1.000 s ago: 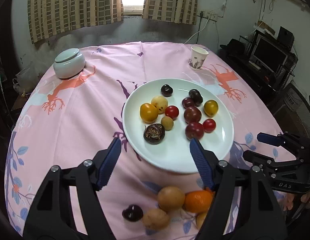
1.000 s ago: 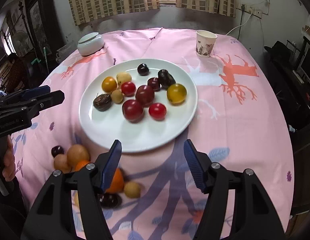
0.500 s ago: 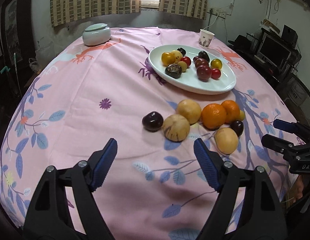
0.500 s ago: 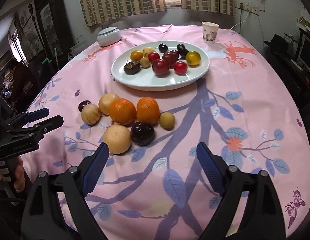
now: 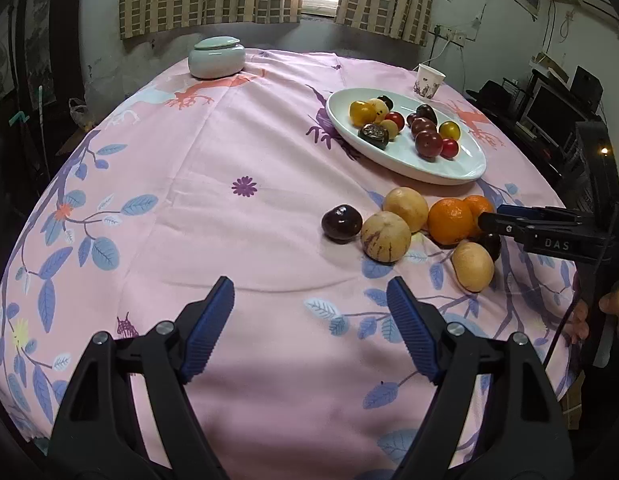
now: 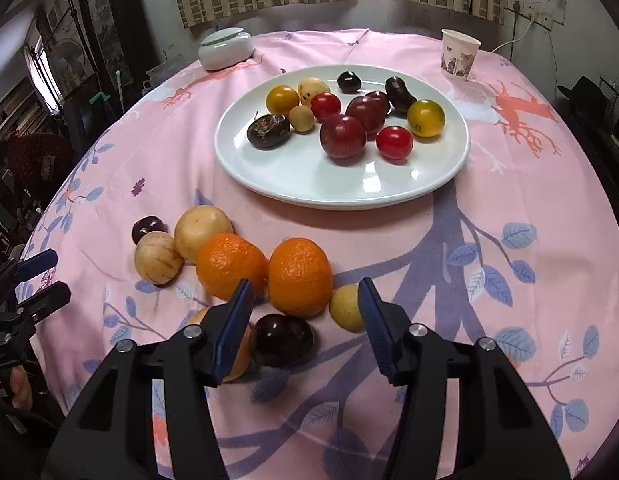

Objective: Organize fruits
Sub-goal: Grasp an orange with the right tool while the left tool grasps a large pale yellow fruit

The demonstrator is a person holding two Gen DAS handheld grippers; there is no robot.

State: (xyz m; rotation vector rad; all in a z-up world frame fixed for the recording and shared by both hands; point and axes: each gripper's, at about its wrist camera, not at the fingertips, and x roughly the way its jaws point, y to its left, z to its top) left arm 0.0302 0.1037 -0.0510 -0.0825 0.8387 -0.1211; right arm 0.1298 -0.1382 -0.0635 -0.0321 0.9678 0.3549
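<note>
There, on the pink leaf-printed tabletop (image 6: pixel 529 168), we saw our left hand-held gripper (image 5: pixel 309 328) hovering over bare cloth, its blue pads set wide apart with nothing between them. To its right lay a loose cluster of fruit: a dark glossy plum (image 5: pixel 341 223), a pale striped round melon-like fruit (image 5: pixel 385 236), a tan round fruit (image 5: pixel 405 208) and two oranges (image 6: pixel 231 265). Our right hand-held gripper (image 6: pixel 305 320) hung just over that cluster, its jaws closing around the second orange (image 6: pixel 299 276) and another dark plum (image 6: pixel 283 339), not yet pressing either. Beyond stood the white oval ceramic plate (image 6: pixel 309 184) holding red, yellow and dark fruits, well apart from the cluster.
</note>
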